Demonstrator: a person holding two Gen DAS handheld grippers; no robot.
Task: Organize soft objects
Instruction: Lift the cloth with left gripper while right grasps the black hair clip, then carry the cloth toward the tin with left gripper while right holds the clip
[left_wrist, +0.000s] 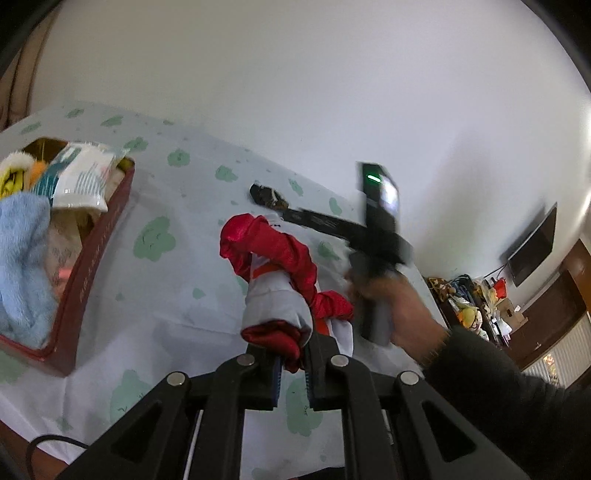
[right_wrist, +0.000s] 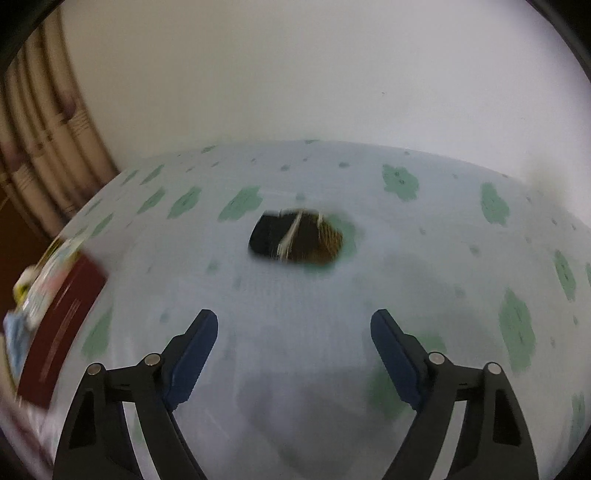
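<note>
Up off the sheet (left_wrist: 177, 273), a red and grey soft toy (left_wrist: 280, 280), pinched by its red end in the left gripper (left_wrist: 293, 363), jaws nearly shut on the cloth, the rest of it hanging forward over the bed. Well apart on the pale sheet with green blotches, a small dark brown soft thing (right_wrist: 295, 238), lying alone, ahead of the right gripper (right_wrist: 293, 354). Off to the left, a dark red box (left_wrist: 92, 254) with low walls, resting on the sheet; inside, crowded: a light blue fluffy cloth (left_wrist: 22, 258) spilling over the near corner, a white packet with teal print (left_wrist: 83, 177) propped on top, something yellow and white (left_wrist: 14, 171) at the far end. Same box (right_wrist: 62, 328) at the left edge of the right wrist view, blurred. Right gripper held wide open, nothing between the blue pads (right_wrist: 192, 354), tilted down at the bed. Right hand (left_wrist: 402, 314) wrapped round its black handle, dark sleeve (left_wrist: 509, 402) behind, seen blurred from the left wrist.
</note>
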